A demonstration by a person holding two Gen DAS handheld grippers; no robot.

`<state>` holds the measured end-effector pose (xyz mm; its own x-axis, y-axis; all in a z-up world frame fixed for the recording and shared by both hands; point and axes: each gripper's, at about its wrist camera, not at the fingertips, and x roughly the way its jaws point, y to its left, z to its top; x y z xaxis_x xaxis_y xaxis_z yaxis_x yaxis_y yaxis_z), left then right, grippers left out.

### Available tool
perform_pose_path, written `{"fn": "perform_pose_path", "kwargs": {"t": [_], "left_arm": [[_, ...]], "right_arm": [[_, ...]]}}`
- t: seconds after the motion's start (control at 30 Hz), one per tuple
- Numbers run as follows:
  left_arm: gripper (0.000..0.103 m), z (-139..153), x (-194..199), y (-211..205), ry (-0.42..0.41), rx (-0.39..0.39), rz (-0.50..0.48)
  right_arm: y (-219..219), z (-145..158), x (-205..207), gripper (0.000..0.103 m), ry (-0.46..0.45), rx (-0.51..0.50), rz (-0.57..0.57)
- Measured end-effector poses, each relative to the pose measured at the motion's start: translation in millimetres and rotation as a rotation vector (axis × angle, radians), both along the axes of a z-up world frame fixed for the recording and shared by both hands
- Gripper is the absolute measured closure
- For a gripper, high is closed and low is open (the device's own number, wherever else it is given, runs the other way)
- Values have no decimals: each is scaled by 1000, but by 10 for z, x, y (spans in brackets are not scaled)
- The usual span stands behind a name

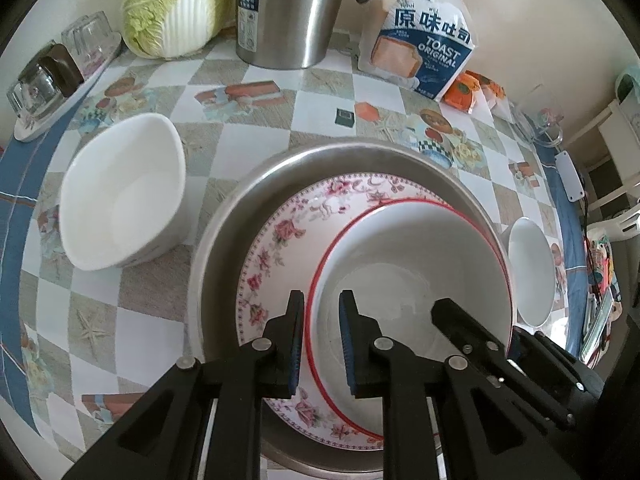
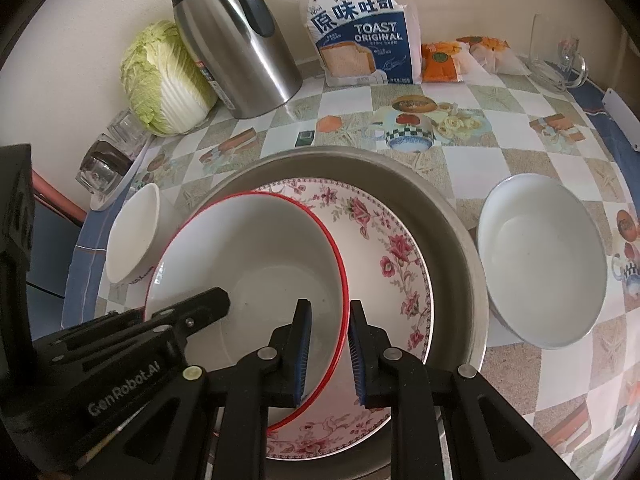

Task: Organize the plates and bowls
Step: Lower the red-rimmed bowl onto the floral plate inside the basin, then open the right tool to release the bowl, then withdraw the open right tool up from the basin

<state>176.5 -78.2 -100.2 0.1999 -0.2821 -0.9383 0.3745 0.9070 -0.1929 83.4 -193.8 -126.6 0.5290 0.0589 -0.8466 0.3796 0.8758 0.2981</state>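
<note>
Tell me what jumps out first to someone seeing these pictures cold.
At centre, a red-rimmed white bowl sits in a pink-flowered white plate inside a big steel basin, with the left gripper and right gripper each clamped on the bowl's rim from opposite sides. Plain white bowls flank the basin, one squarish, one round. Behind stand a steel thermos jug and a blue-and-white toast bag.

Both wrist cameras look steeply down from close above the bench [image 1: 248, 136], left and right, sharing the red-rimmed bowl [image 1: 420, 264] in the metal basin [image 2: 460, 240].
</note>
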Motion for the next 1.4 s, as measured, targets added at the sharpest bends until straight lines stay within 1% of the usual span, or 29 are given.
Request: {"fn": "perform_pose_path", "kwargs": {"t": [0.1, 0.3, 0.4, 0.43, 0.5, 0.57, 0.63, 0.67, 0.7, 0.73, 0.77, 0.8, 0.83, 0.87, 0.9, 0.93, 0.97, 1.0, 1.03, 1.1, 1.27, 1.33, 1.4], "left_arm": [[85, 36, 1, 23, -8, 3, 5], [85, 202, -38, 50, -53, -6, 5], [83, 268, -53, 58, -70, -11, 6], [79, 295, -61, 65, -77, -13, 6], [73, 352, -75, 81, -94, -13, 8], [62, 398, -85, 101, -110, -11, 15], [58, 446, -91, 133, -129, -7, 28], [57, 463, -90, 152, -135, -5, 36], [57, 480, -85, 176, -142, -2, 45], [55, 497, -78, 204, -151, 2, 55], [50, 506, -75, 230, -158, 7, 67], [47, 515, -65, 257, -165, 14, 79], [43, 518, -51, 283, -174, 24, 90], [43, 517, -41, 306, -179, 34, 98], [43, 514, -29, 332, -182, 43, 109], [40, 505, -14, 360, -182, 47, 122], [32, 494, -4, 385, -180, 48, 131], [29, 483, 12, 413, -179, 52, 140], [25, 476, 16, 430, -181, 57, 144], [25, 475, 25, 461, -187, 69, 154], [17, 487, 46, 531, -198, 61, 189], [16, 507, 52, 568, -208, 55, 211], [13, 534, 59, 620, -222, 56, 241]], "right_arm": [[-16, 63, -21, 82, -14, -12, -5], [-36, 210, -89, 82, -49, -31, -14], [-28, 313, -135, 82, -69, -55, -20], [-25, 335, -147, 82, -70, -65, -25], [-26, 376, -177, 77, -72, -84, -34], [-24, 394, -187, 76, -72, -93, -33], [-28, 412, -200, 66, -78, -96, -36], [-35, 419, -207, 50, -82, -95, -41], [-44, 427, -214, 40, -87, -97, -46], [-47, 428, -218, 40, -88, -100, -46], [-46, 428, -221, 38, -89, -102, -44], [-49, 428, -224, 33, -90, -103, -45], [-51, 423, -225, 30, -90, -105, -47], [-51, 419, -226, 26, -89, -109, -49], [-50, 414, -225, 25, -87, -115, -50], [-50, 410, -225, 25, -85, -118, -50], [-51, 403, -224, 23, -85, -119, -49], [-52, 399, -223, 18, -86, -119, -50], [-50, 400, -222, 15, -86, -119, -50], [-49, 393, -221, 6, -90, -118, -49], [-47, 382, -213, 0, -95, -116, -50], [-48, 387, -213, 0, -98, -122, -51], [-48, 398, -213, 0, -103, -126, -56]]}}
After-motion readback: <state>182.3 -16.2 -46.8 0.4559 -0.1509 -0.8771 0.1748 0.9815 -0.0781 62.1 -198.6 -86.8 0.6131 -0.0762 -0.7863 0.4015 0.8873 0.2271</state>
